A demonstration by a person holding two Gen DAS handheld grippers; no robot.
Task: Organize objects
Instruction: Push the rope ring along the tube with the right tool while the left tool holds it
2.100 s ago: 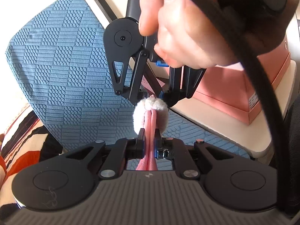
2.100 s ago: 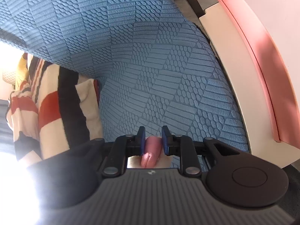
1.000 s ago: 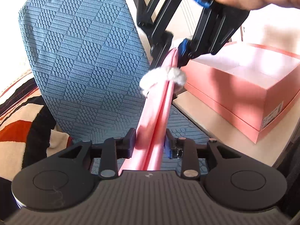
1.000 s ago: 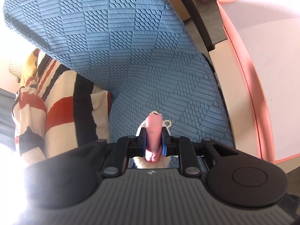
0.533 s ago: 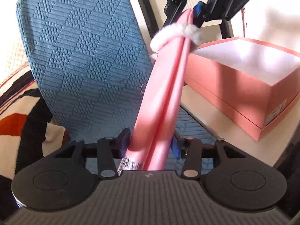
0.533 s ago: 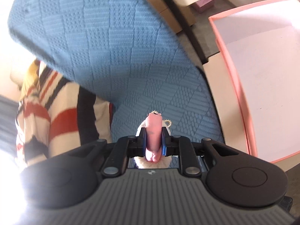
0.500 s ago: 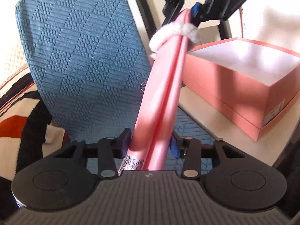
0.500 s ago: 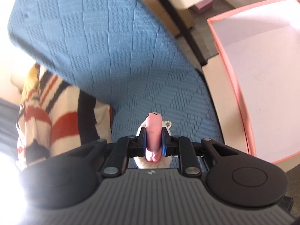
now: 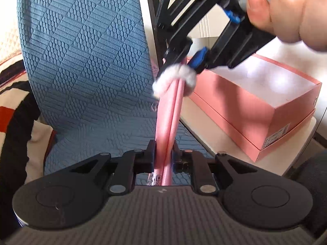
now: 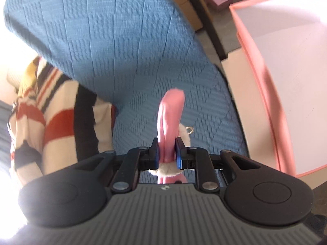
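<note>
A folded pink strap (image 9: 168,112) with a white fluffy band (image 9: 173,77) around it stretches between both grippers above the blue chair. My left gripper (image 9: 163,149) holds the strap's near end with the tag; its jaws are closing and the pads press on the strap. My right gripper (image 9: 184,61), held by a hand (image 9: 296,10), is shut on the strap just beyond the fluffy band. In the right wrist view the right gripper (image 10: 166,145) pinches the pink strap (image 10: 170,112), whose looped end sticks out past the fingers, with the fluffy band (image 10: 184,132) just behind them.
A blue textured chair cover (image 9: 81,61) fills the left and middle. To the right an open pink box (image 9: 255,106) stands on a white table (image 9: 214,140). The same pink box (image 10: 286,71) shows in the right wrist view. A striped cloth (image 10: 51,122) lies left of the chair.
The left jaws have narrowed onto the strap. The right gripper with the fluffy band has come down and nearer to the left gripper, and more of the strap's end pokes past its fingers.
</note>
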